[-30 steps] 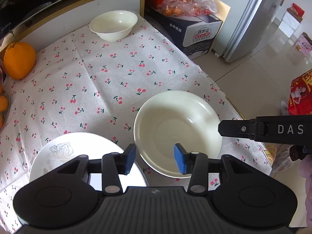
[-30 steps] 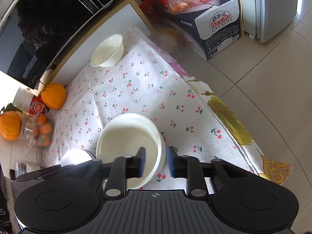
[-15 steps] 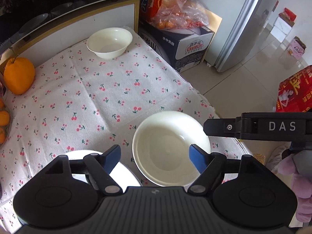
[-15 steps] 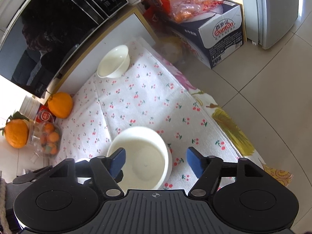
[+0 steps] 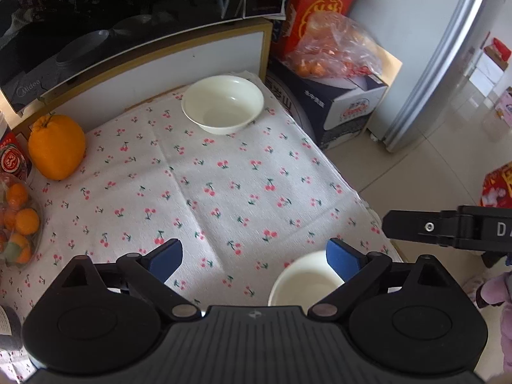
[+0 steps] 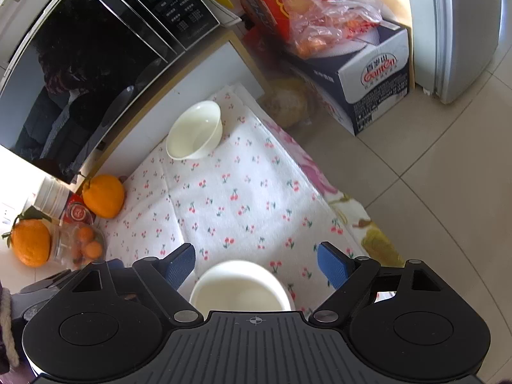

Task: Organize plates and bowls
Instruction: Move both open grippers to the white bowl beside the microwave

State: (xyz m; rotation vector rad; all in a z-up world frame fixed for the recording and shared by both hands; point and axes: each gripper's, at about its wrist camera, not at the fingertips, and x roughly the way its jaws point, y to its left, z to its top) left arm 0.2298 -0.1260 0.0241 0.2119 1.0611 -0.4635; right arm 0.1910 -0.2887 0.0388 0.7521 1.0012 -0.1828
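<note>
A cream bowl (image 5: 224,104) stands at the far end of the cherry-print cloth (image 5: 230,185); it also shows in the right wrist view (image 6: 195,131). A second, larger cream bowl (image 5: 304,280) sits at the near right edge of the cloth, partly hidden by the gripper body; it also shows in the right wrist view (image 6: 240,286). My left gripper (image 5: 254,257) is open and empty, raised above the cloth. My right gripper (image 6: 256,264) is open and empty, above the near bowl. The right gripper's finger (image 5: 448,228) reaches in at the right of the left wrist view. No plate is in view.
A large orange (image 5: 56,150) and a bag of small oranges (image 5: 17,220) lie at the left. A black microwave (image 5: 128,16) stands behind the cloth. A cardboard box (image 5: 336,96) with a bag of fruit sits on the floor to the right, beside a fridge (image 5: 448,48).
Both grippers opened wide, let go of the near bowl and pulled back and up. The near bowl now sits low in both views and the plate has dropped out of sight.
</note>
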